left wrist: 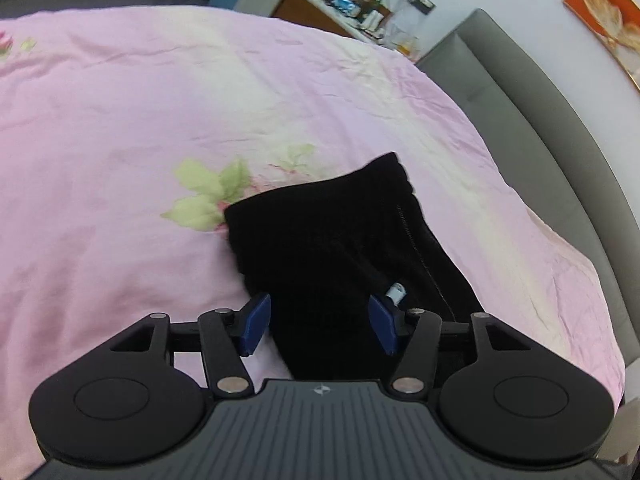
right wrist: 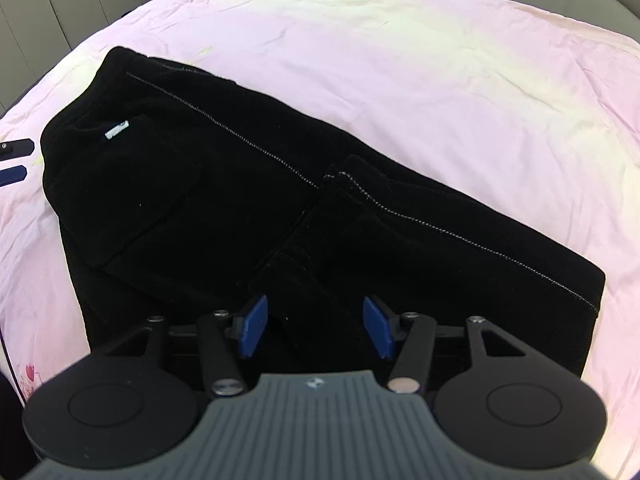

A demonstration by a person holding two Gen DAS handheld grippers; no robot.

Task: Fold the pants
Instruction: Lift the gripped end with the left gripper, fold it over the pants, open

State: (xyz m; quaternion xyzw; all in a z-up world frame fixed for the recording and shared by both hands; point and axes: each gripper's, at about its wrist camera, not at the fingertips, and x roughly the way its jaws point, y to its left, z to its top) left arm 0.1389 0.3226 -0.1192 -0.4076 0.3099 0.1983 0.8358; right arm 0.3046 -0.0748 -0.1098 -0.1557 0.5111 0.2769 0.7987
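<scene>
Black pants (right wrist: 248,200) lay on the pink bed (right wrist: 440,60), leg end already doubled over the middle. Both your claws, left claw (left wrist: 318,326) and right claw (right wrist: 316,326), hung apart over the cloth, holding nothing. Risk: pinching only the top layer could have dragged the fold crooked; thick fabric might have slipped out.

The black pants (right wrist: 224,184) lie flat on the pink sheet, the leg end folded back over the middle, pale seam stitching and a small white tag showing.
</scene>
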